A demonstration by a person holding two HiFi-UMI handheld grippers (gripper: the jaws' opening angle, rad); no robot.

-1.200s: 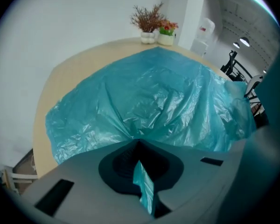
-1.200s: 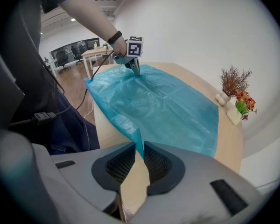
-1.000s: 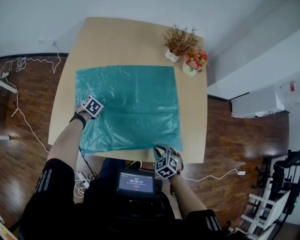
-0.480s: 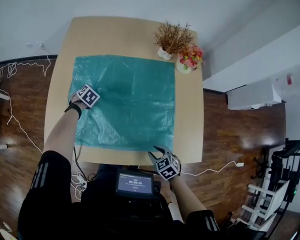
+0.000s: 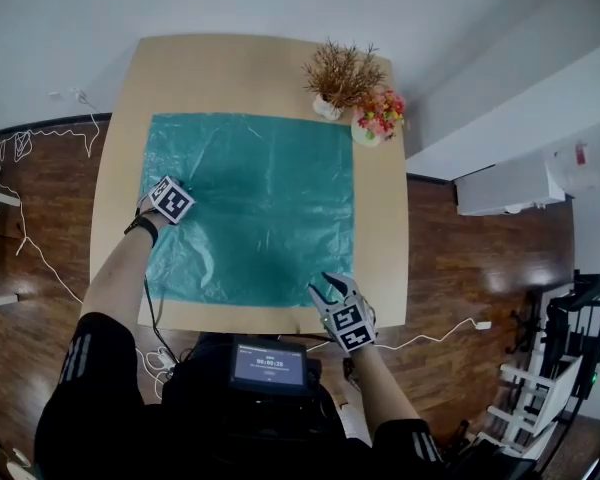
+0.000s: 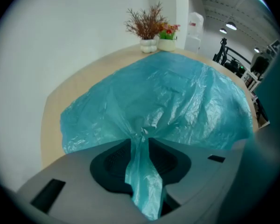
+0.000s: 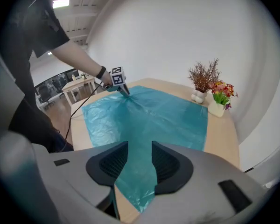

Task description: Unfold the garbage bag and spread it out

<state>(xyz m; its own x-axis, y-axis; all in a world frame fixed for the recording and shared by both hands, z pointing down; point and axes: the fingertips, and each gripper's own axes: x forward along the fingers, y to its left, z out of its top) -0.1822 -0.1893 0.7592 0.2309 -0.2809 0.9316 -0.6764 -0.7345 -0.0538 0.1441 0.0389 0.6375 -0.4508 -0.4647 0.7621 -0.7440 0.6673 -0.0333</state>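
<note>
At lower centre the right gripper (image 5: 327, 289), jaws just spread and empty, hovers over the near right corner of the teal garbage bag (image 5: 260, 208), which lies flat across the counter (image 5: 230, 73), its left edge bunched between the left gripper's (image 6: 140, 139) just-loosened jaws, with a dried plant (image 5: 342, 76) and a flower pot (image 5: 378, 123) at the upper right.

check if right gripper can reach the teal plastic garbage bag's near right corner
Probably yes: the right gripper, jaws just opened and empty, hangs over that corner of the teal plastic garbage bag, unblocked.
</note>
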